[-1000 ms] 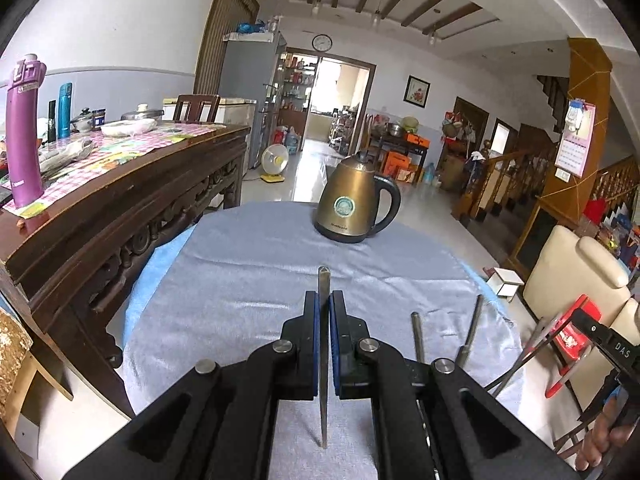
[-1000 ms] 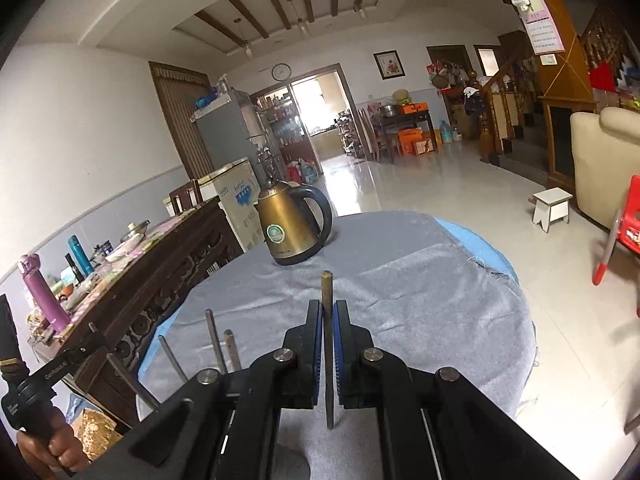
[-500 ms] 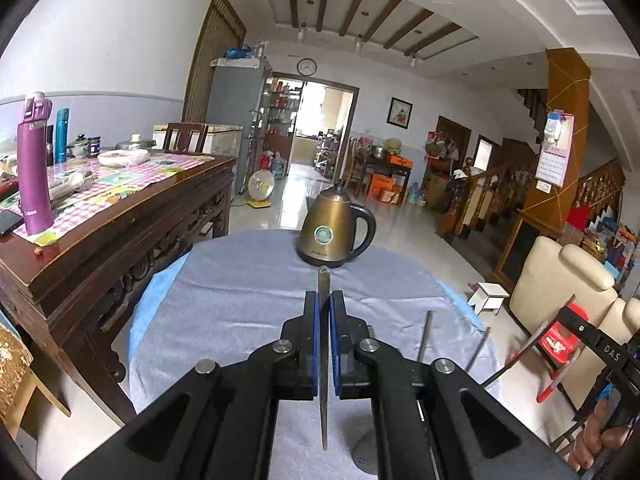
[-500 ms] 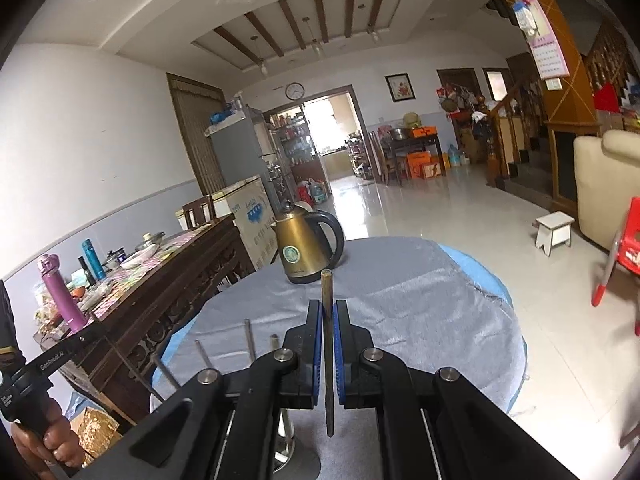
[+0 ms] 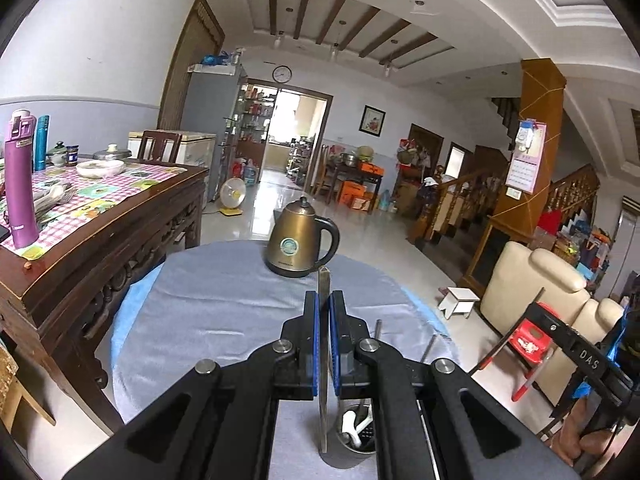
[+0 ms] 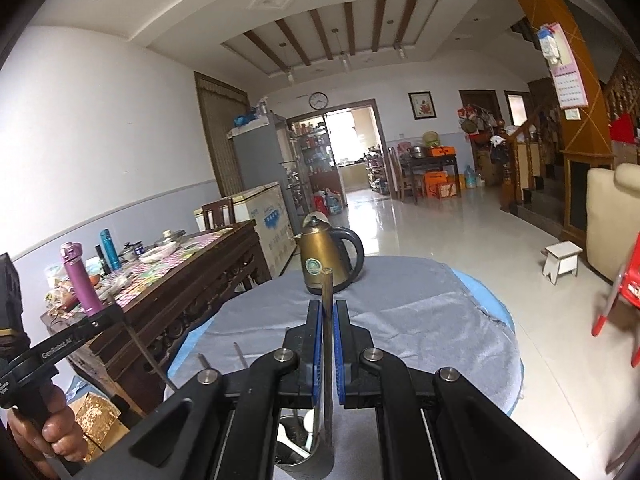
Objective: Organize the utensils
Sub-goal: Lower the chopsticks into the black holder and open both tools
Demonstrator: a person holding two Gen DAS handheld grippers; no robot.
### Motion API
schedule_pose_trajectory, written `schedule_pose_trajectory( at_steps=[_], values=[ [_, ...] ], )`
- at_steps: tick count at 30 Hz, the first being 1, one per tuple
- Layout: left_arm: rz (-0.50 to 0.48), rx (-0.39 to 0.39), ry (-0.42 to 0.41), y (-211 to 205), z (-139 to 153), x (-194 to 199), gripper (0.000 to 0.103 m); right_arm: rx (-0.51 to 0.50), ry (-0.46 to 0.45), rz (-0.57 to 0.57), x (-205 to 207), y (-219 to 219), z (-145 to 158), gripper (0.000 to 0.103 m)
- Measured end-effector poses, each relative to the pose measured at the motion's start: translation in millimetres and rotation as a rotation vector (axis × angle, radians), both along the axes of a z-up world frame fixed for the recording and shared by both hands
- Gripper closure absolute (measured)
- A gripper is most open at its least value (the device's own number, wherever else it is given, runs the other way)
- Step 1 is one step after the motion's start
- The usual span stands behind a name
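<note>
My left gripper (image 5: 324, 300) is shut on a flat metal utensil handle (image 5: 323, 360) that stands upright between the blue pads. Below it a metal utensil cup (image 5: 356, 432) holds white and dark utensils, with thin metal rods (image 5: 377, 330) rising from it. My right gripper (image 6: 328, 308) is shut on a brownish metal utensil handle (image 6: 327, 344), also upright, above the same cup (image 6: 298, 444). Both grippers hang above the round table with the grey cloth (image 5: 224, 300).
A bronze electric kettle (image 5: 298, 242) stands at the far side of the table and also shows in the right wrist view (image 6: 328, 258). A dark wooden sideboard (image 5: 92, 236) with bottles lies to the left. A cream sofa (image 5: 536, 292) and red chair (image 5: 528, 344) are to the right.
Both grippers have risen and tilted up with their utensils still gripped. The table looks farther away and the cup has come into view below the jaws.
</note>
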State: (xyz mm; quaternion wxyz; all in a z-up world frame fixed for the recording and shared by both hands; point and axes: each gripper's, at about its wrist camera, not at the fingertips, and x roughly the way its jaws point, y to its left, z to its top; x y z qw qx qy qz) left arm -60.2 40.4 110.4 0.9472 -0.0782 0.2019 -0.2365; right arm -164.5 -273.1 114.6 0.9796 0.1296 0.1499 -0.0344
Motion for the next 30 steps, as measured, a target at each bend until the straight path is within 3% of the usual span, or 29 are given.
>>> schedule_pose_trajectory(
  at_steps=[12,30],
  values=[
    [-0.041,-0.018,-0.033,-18,11,-13,0.098,0.022,-0.007,0.047,5,16,-1,0.097],
    [-0.025,-0.009,-0.060,-43,-12,-12,0.098,0.009,0.048,0.071,19,30,-22,0.097]
  ],
)
